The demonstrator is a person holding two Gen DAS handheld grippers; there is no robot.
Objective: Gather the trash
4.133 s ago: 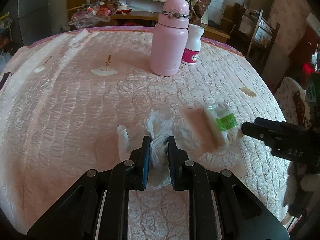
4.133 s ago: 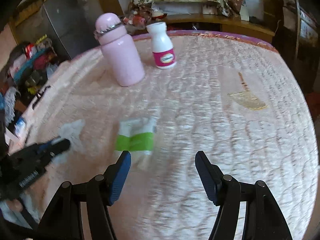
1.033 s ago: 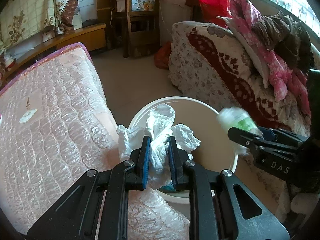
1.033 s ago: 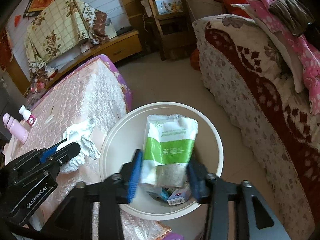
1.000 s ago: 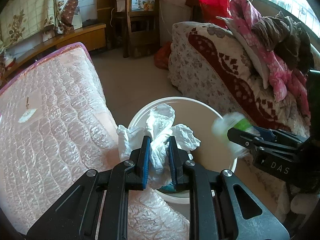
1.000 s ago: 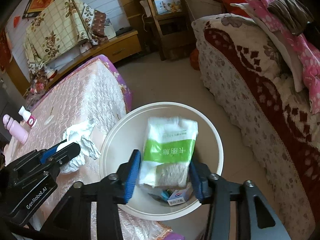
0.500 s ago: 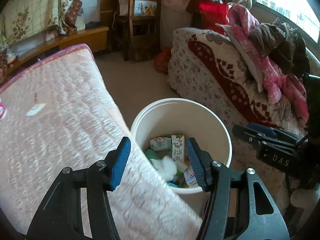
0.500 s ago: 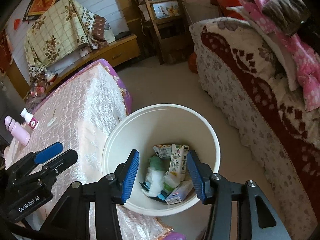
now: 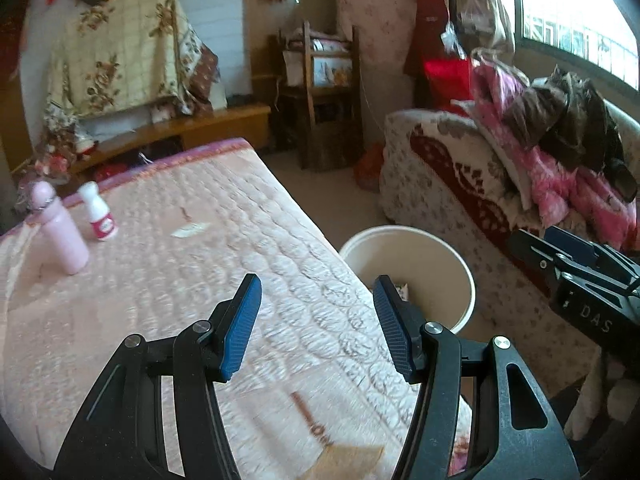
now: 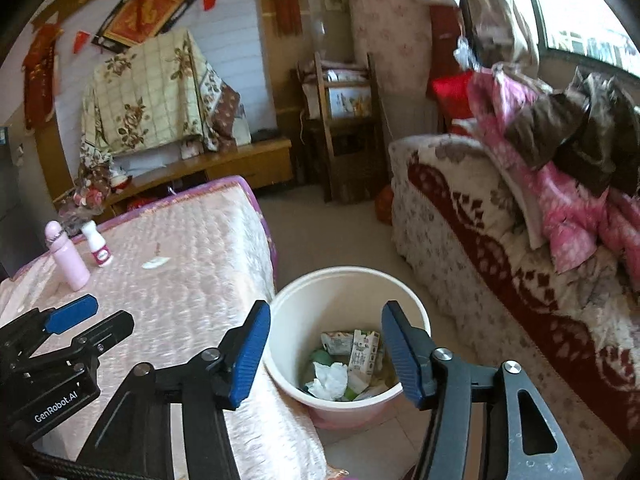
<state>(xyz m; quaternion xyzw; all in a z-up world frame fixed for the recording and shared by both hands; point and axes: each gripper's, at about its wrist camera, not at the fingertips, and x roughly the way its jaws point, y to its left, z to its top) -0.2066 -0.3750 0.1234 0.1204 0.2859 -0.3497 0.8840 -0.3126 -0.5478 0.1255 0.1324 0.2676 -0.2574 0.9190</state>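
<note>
A white bin [image 10: 352, 280] stands on the floor beside the pink quilted table [image 10: 180, 280]. Inside it lie crumpled white tissue [image 10: 330, 378], cartons and other wrappers. My right gripper [image 10: 326, 352] hangs above the bin, its jaws opening with nothing between them. My left gripper [image 9: 316, 324] is open and empty over the table's right edge, with the bin [image 9: 436, 256] just past its right finger. In the left wrist view the right gripper [image 9: 576, 272] shows at the right edge. The left gripper [image 10: 80, 320] appears at the lower left of the right wrist view.
A pink bottle [image 9: 62, 232] and a small white bottle [image 9: 98, 214] stand at the table's far left. A small paper scrap [image 9: 190, 230] lies mid-table. A patterned sofa [image 10: 500, 240] piled with pink clothes is on the right. A wooden chair [image 10: 344, 128] stands behind.
Both grippers let go of their loads: the tissue and the green-and-white packet dropped into the bin. Both hands then rose and drew back, so the bottles have come into view.
</note>
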